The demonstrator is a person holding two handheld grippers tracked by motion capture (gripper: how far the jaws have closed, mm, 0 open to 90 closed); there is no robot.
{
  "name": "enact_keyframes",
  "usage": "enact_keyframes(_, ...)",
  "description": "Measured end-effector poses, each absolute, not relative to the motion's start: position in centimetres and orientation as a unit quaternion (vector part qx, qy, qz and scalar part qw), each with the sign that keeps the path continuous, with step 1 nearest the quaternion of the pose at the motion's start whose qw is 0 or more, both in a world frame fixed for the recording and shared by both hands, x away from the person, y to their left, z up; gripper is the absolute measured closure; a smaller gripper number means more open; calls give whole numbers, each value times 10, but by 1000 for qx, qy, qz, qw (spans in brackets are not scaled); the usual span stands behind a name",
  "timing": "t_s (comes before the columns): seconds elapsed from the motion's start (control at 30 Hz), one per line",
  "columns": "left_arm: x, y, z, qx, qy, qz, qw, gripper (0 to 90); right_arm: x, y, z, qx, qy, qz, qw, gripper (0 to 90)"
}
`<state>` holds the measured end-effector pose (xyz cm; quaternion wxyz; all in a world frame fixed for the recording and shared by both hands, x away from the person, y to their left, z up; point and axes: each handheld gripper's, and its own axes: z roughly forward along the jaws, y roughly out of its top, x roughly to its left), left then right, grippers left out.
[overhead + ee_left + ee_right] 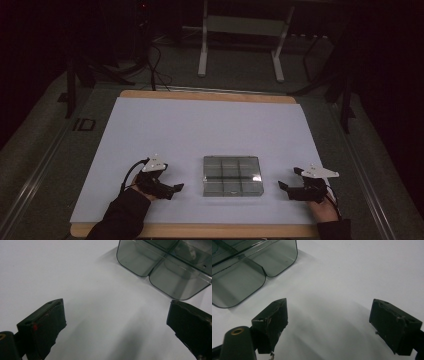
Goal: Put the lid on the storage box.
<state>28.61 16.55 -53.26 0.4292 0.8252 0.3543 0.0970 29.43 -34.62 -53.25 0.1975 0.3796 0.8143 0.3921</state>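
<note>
The clear compartment box [232, 175] was seen lying on the counter [200, 125] between both hand-held grippers, its long axis running side to side; the left hand-held gripper [177, 188] lay slightly nearer than the right hand-held gripper [289, 182]. Both sets of jaws were held apart, nothing gripped.

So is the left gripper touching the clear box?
Apart. In the high view, bare white sheet lies between the left gripper and the box; the left gripper view shows its open jaws short of it.
</note>
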Motion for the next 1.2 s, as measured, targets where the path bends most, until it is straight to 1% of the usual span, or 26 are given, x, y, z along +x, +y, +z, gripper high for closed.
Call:
enact_keyframes(0.2,282,173,-535,820,367,110,426,35,289,-349,-532,386,811,390,202,150)
enact_keyframes(0.47,278,174,-538,820,369,121,420,35,282,-351,-532,389,806,392,213,151)
enact_keyframes(0.7,275,174,-540,811,379,136,424,35,279,-348,-534,391,806,378,235,154)
enact_keyframes(0.93,272,169,-540,820,370,159,407,35,278,-350,-534,412,789,378,255,151)
enact_keyframes(1.03,273,171,-540,815,380,155,408,35,279,-354,-534,431,776,385,255,150)
enact_keyframes(1.2,271,174,-540,802,391,166,421,35,278,-353,-534,432,774,381,262,152)
